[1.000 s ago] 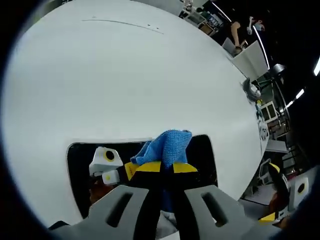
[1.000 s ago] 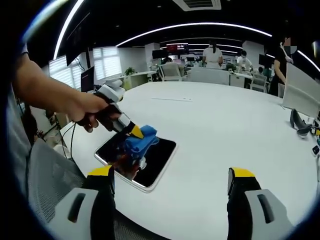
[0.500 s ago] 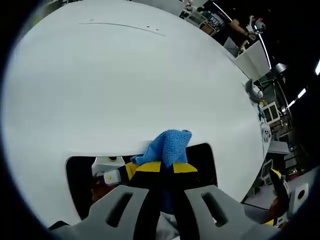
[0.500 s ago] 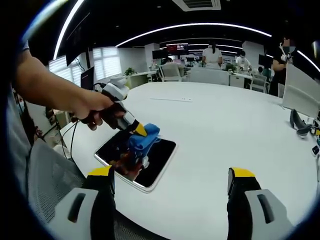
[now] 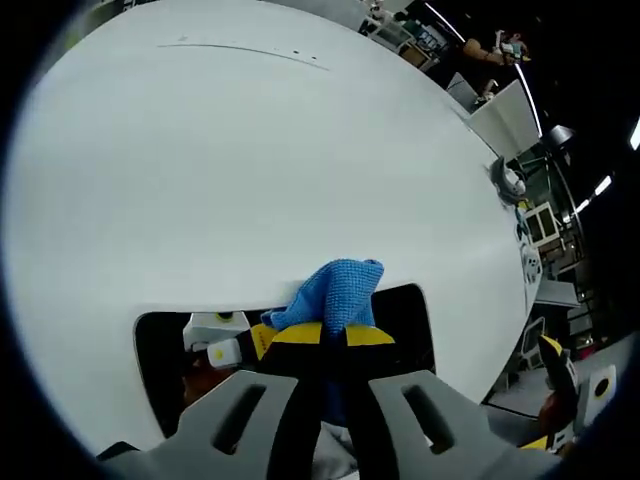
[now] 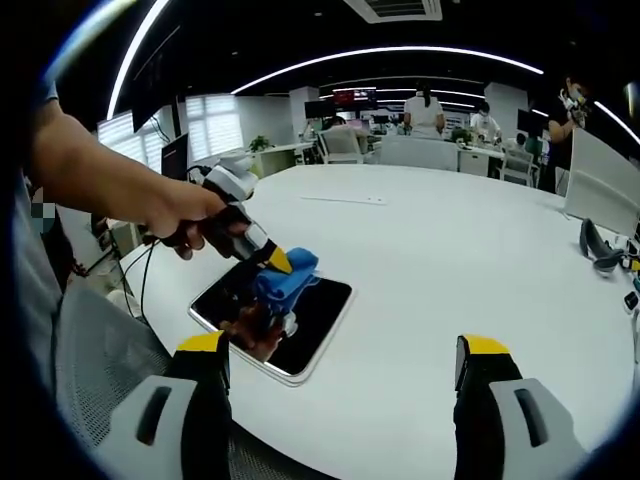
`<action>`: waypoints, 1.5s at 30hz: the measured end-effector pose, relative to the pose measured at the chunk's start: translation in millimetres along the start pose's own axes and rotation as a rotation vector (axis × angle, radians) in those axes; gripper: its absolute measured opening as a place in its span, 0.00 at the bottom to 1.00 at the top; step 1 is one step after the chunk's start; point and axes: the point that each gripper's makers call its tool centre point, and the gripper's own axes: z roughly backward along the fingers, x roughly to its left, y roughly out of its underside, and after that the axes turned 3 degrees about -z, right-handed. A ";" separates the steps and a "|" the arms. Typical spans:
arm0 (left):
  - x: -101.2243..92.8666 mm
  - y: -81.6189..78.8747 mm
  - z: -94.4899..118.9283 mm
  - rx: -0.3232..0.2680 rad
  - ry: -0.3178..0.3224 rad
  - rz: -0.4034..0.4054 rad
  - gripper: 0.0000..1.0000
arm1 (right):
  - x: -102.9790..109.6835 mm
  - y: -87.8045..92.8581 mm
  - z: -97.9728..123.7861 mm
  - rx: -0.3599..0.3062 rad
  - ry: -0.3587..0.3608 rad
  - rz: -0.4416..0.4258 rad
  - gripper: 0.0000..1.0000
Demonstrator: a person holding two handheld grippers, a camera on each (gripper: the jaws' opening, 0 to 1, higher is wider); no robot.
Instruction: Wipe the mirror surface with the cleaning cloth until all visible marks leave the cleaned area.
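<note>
Left gripper (image 6: 281, 262) pinching a blue cloth (image 6: 287, 281), cloth pressed on the dark mirror (image 6: 305, 325), mirror flat near the table's (image 6: 420, 260) near left edge, a hand (image 6: 190, 222) holding that gripper, right gripper (image 6: 340, 358) spread wide, holding nothing, nearer than the mirror.

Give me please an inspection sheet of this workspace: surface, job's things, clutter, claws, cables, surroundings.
Surface: white round table, mostly bare.
Job's things: dark mirror flat near the table edge; blue cloth pressed on it.
Clutter: a dark object at the far right edge of the table.
Claws: left claw shut on the cloth; right claw open, off the mirror.
Cables: dark cables hang beside the table.
Surroundings: open office, people at desks behind.
</note>
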 end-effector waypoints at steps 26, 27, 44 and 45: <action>36.5 -3.1 18.9 -0.005 -0.040 0.002 0.02 | 0.4 0.7 -0.5 0.003 -0.002 0.005 0.92; 36.9 -3.1 19.3 -0.005 -0.041 0.003 0.02 | 0.2 0.5 -0.5 0.002 -0.001 0.004 0.92; 41.1 -4.0 21.9 -0.009 -0.048 -0.002 0.02 | 1.5 0.9 -0.7 0.005 -0.006 0.006 0.92; 41.1 -3.9 21.9 -0.009 -0.048 -0.002 0.02 | 1.7 1.0 -0.7 0.006 -0.006 0.006 0.92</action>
